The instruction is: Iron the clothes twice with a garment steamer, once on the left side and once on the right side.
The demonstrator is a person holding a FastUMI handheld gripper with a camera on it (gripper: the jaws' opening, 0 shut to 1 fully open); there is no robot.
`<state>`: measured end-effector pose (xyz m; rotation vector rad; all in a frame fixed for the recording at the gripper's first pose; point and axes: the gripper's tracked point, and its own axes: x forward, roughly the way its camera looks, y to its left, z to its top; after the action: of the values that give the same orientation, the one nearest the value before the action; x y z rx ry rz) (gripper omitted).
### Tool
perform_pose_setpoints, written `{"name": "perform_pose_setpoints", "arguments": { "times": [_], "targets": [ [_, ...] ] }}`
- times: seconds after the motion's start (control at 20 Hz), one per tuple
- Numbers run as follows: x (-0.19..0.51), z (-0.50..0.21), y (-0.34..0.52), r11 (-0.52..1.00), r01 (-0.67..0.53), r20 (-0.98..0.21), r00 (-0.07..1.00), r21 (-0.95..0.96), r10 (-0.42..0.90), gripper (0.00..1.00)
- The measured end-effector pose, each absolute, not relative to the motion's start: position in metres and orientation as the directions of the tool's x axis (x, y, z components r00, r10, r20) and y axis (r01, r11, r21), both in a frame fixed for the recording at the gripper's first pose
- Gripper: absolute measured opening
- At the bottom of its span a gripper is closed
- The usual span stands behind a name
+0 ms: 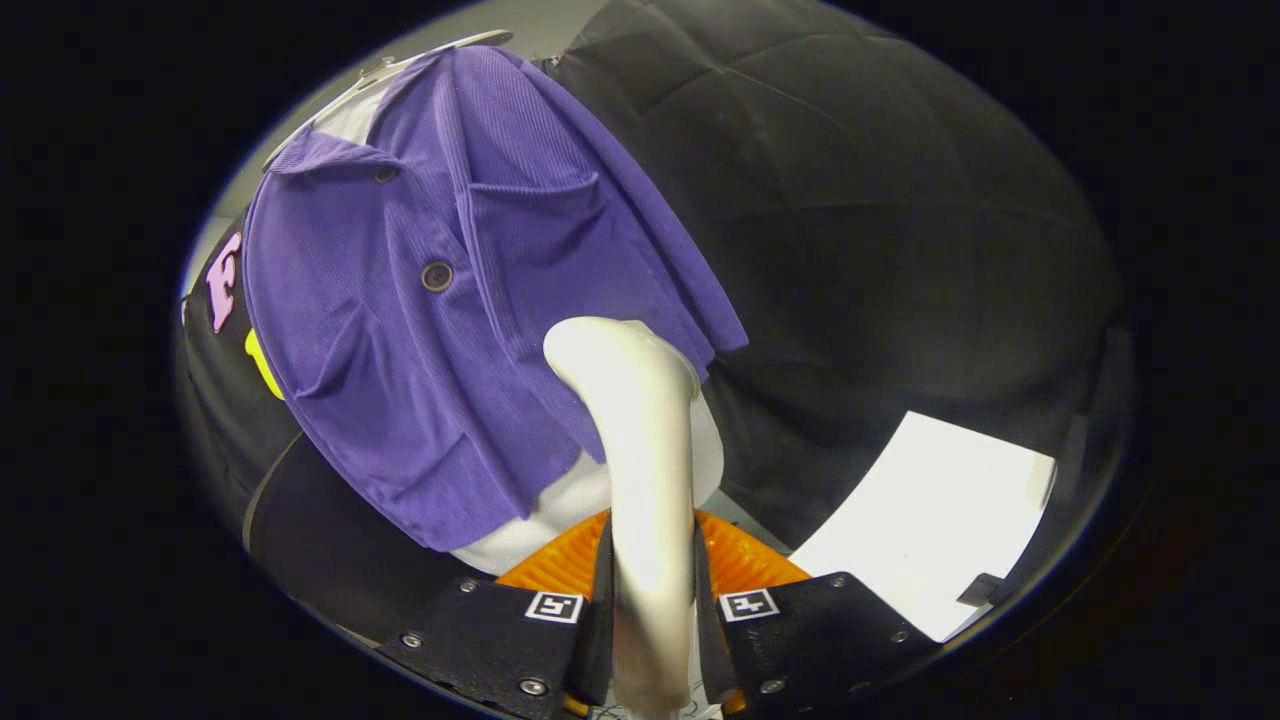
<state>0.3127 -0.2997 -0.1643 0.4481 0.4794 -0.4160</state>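
The claw (pixel 652 590) grips the steamer (pixel 645 480) by its pale handle, one finger pressing on each side, so it is closed on the tool. The handle rises from between the fingers and bends at its top toward the shirt (pixel 430 300). The steamer's head sits against the lower right part of the shirt front.

The purple ribbed shirt hangs on a hanger (pixel 420 58) just ahead of the fingers, slightly to the left, with a white layer (pixel 560 510) showing under its hem. A button (pixel 436 276) and a chest pocket (pixel 530 240) are visible. To the right, lower down, lies a white sheet (pixel 930 520).

Handling, as judged: the shirt is soft and light and will swing away under pressure, so strokes should be gentle. The steamer looks rigid and smooth; the grip low on the handle seems adequate, though slippage is possible.
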Motion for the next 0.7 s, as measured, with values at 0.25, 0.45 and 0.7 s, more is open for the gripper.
{"name": "perform_pose_setpoints", "arguments": {
  "times": [0.25, 0.45, 0.7],
  "targets": [
    [0.286, -0.184, -0.266, 0.850, 0.429, -0.560, 0.803, 0.305, -0.204, 0.35],
    [0.264, -0.165, -0.220, 0.898, 0.325, -0.533, 0.836, 0.296, -0.126, 0.35],
    [0.227, -0.108, -0.155, 0.950, 0.158, -0.442, 0.897, 0.269, -0.024, 0.35]
  ]
}}
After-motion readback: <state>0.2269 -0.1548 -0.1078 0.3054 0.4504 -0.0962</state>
